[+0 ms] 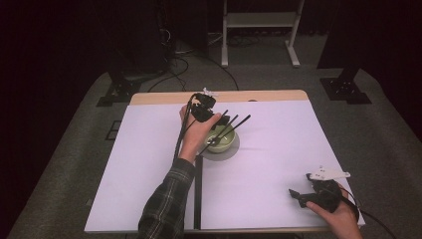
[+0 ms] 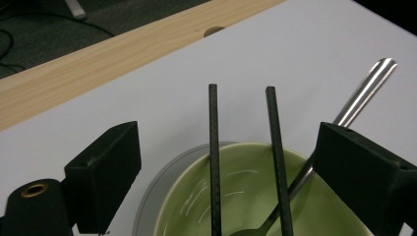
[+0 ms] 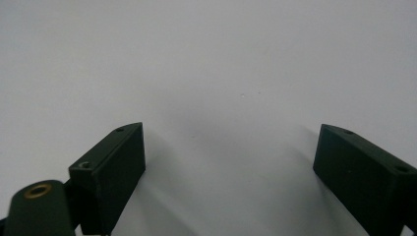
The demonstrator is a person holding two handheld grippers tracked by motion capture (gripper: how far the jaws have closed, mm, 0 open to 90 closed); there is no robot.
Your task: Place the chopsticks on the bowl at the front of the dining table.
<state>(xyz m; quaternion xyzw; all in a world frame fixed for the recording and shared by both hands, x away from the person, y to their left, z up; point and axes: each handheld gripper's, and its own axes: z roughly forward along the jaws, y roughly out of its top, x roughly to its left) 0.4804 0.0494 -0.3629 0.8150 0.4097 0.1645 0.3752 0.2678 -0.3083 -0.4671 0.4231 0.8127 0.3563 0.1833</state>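
From the high view, the left tool [image 1: 219, 122] is held over the green bowl [image 1: 222, 143], the right tool [image 1: 303, 196] well apart. In the left gripper view, chopsticks [image 2: 212, 147] and a spoon [image 2: 354, 105] are seen between released jaws, untouched. In the right gripper view, jaws are spread over bare bench [image 3: 221, 64].

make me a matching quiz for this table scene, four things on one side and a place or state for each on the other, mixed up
Things:
1. bowl
2. chopsticks
3. spoon
4. right gripper

Places or states:
A. open over bare table
B. silver handle leaning over the rim
C. green, on a grey plate
D. two black sticks standing in the bowl between the left gripper's jaws

Pairs: 1-C, 2-D, 3-B, 4-A
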